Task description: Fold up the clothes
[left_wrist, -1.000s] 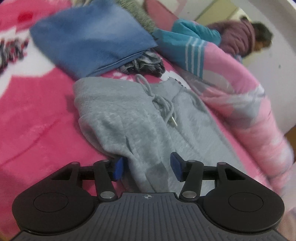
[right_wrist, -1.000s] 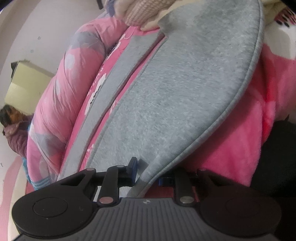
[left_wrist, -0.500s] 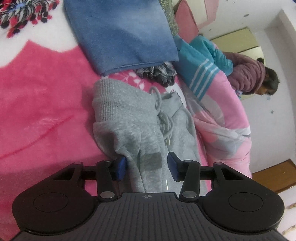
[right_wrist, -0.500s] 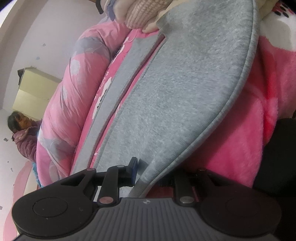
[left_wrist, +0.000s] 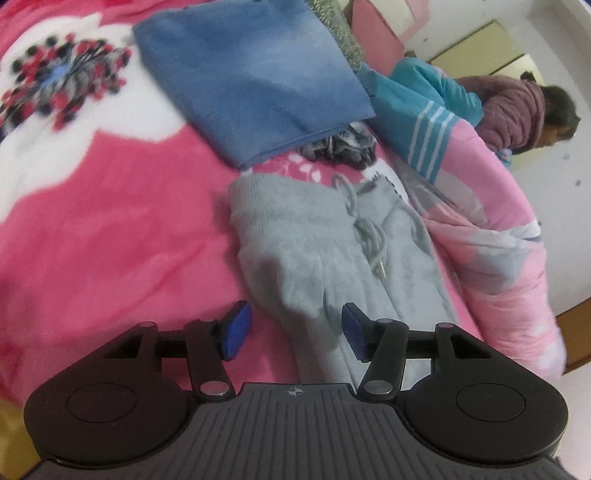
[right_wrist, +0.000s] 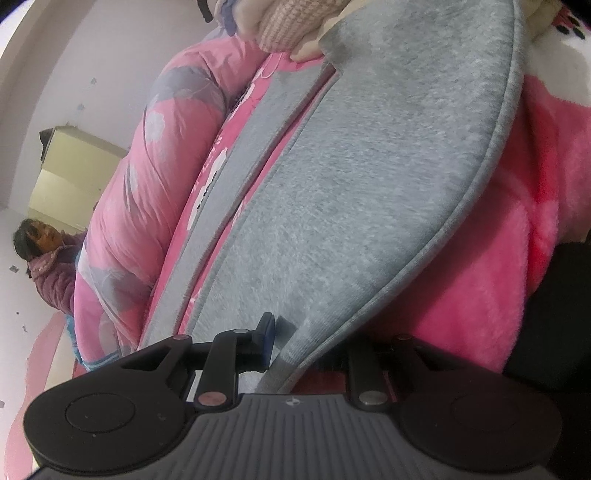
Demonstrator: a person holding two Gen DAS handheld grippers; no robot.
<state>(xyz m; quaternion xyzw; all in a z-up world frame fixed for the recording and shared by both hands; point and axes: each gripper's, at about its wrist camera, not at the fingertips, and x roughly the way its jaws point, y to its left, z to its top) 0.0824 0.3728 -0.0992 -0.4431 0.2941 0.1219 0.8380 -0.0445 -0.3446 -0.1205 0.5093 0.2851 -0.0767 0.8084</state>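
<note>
So the grey sweatpants [left_wrist: 325, 251] are spread out on the fuzzy pink blanket [left_wrist: 110, 229] that covers the bed, waistband end sitting just ahead of the left gripper [left_wrist: 291, 330]. That claw's blue pads [left_wrist: 236, 328] are apart and spreading wider right now, with a fold of the grey fabric lying in the gap between them, not pinched by either pad as far as I can see. The drawstring [left_wrist: 369, 236] trails down the middle of the pants a bit further ahead of that claw, its metal tip pointing back toward it. Past the waistband, further out and slightly to the claw's left, there's a folded blue garment [left_wrist: 251, 77] with something dark and plaid [left_wrist: 340, 146] poking out from under its near edge. Off to that claw's right runs a rolled pink duvet [left_wrist: 491, 240] with a teal striped piece [left_wrist: 421, 122] on top, and a person in a purple jacket [left_wrist: 513, 110] stands beyond it. The right gripper [right_wrist: 306, 345] is clamped on the hemmed edge of a pant leg [right_wrist: 369, 184], which stretches away ahead of it toward a knitted pink sleeve [right_wrist: 288, 22] at the far end. Only its left pad is visible; the other is tucked under the cloth.
</note>
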